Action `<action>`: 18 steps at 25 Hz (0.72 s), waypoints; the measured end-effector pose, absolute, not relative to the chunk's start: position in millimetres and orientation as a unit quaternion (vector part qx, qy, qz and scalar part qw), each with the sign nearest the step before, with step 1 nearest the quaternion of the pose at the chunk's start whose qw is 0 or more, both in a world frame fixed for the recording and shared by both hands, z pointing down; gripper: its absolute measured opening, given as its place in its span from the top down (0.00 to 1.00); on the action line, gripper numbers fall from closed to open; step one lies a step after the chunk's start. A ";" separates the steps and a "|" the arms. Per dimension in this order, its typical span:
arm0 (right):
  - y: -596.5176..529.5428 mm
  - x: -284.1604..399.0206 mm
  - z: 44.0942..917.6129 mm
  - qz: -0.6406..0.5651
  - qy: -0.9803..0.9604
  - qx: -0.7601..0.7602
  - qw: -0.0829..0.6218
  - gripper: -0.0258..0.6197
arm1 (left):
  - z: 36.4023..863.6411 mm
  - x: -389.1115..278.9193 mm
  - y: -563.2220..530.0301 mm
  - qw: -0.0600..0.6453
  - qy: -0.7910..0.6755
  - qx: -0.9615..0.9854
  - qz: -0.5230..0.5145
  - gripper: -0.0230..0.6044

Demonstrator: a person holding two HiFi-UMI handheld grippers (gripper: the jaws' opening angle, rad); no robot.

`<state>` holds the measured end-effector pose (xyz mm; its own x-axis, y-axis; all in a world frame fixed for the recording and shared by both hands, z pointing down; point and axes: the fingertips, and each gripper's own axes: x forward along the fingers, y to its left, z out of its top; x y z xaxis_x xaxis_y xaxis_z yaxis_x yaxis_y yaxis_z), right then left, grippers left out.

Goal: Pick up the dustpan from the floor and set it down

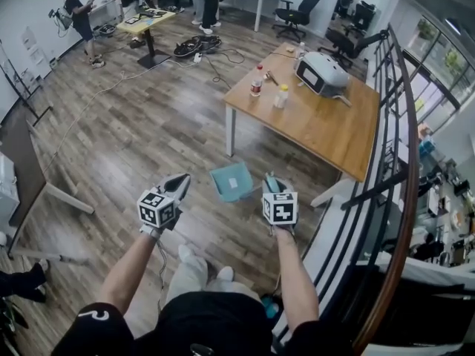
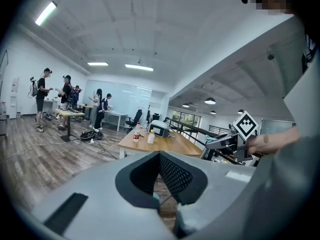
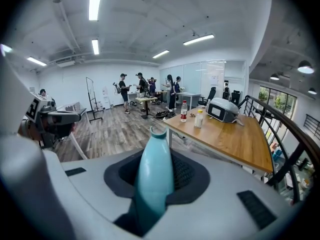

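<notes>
From the head view, the right gripper (image 1: pixel 272 182) was clenched on the pale teal handle of a teal plastic dustpan (image 1: pixel 231 182). Its square pan hung between the two grippers, in front of the person's knees. Whether the pan touched the grey-brown plank floor (image 1: pixel 133 139) could not be told. The left gripper (image 1: pixel 181 179) was held just left of the pan, apart from it. Beyond the pan stood a light wooden table (image 1: pixel 326 136). It carried a white boxy appliance (image 1: pixel 323 73), a red-labelled bottle (image 1: pixel 257 81) and a small yellow-capped white bottle (image 1: pixel 281 96). A curved black railing (image 1: pixel 393 162) closed off the right side. People (image 1: pixel 80 17) stood well away by far desks, with cables (image 1: pixel 197 47) coiled on the floor near them.

In the left gripper view, that gripper's jaws met at their tips with nothing between them. A sliver of teal showed low in the gap behind them, and the table stood ahead.

In the right gripper view, the handle ran up between the dark pads, its ringed end sticking out past them and covering part of the floor ahead.
</notes>
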<state>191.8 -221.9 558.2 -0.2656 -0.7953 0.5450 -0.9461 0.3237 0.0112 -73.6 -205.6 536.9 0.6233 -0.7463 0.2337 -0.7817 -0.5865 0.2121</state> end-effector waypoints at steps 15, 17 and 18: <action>-278.4 157.1 685.5 0.190 -0.764 0.552 0.275 0.82 | 642.7 -119.8 -261.1 0.182 -0.466 0.860 0.102 0.97; -288.4 148.1 705.8 0.191 -0.764 0.549 0.281 0.82 | 658.5 -124.9 -271.1 0.188 -0.466 0.859 0.102 0.97; -295.4 143.0 713.9 0.189 -0.765 0.548 0.280 0.82 | 665.4 -126.8 -276.9 0.189 -0.464 0.859 0.102 0.97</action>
<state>143.0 -295.4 713.9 -0.2426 -0.7325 0.6361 -0.9446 0.3279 0.0173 -126.8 -276.9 665.4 0.5479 -0.7594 0.3508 -0.8365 -0.4972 0.2302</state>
